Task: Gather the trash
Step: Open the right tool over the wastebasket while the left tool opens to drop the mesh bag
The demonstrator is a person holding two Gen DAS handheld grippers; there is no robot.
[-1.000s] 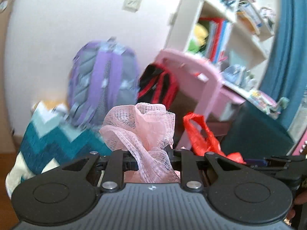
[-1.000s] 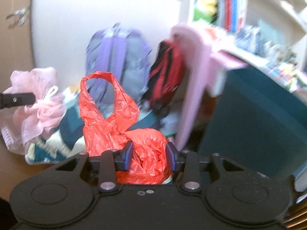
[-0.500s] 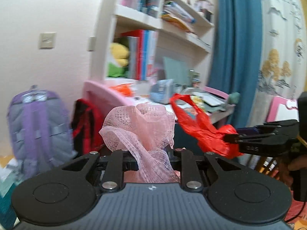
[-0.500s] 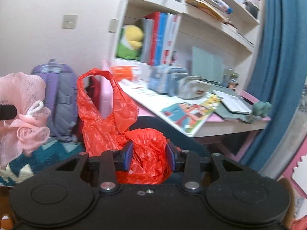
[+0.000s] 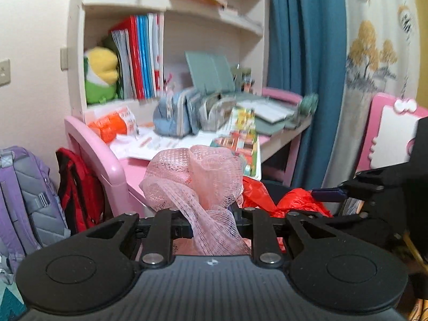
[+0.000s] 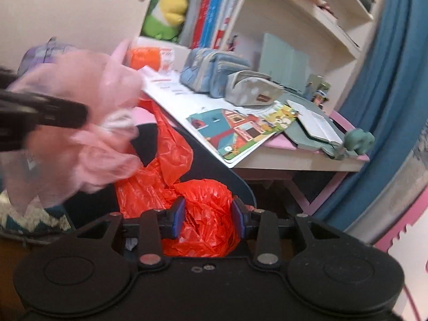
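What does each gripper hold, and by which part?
Left gripper: pink mesh bath sponge, by its lower tail. Right gripper: crumpled red plastic bag, by its bunched body.

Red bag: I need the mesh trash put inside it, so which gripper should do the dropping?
Left, probably. The left gripper is shut on the pink mesh puff, beside the red bag, which the right gripper clamps.
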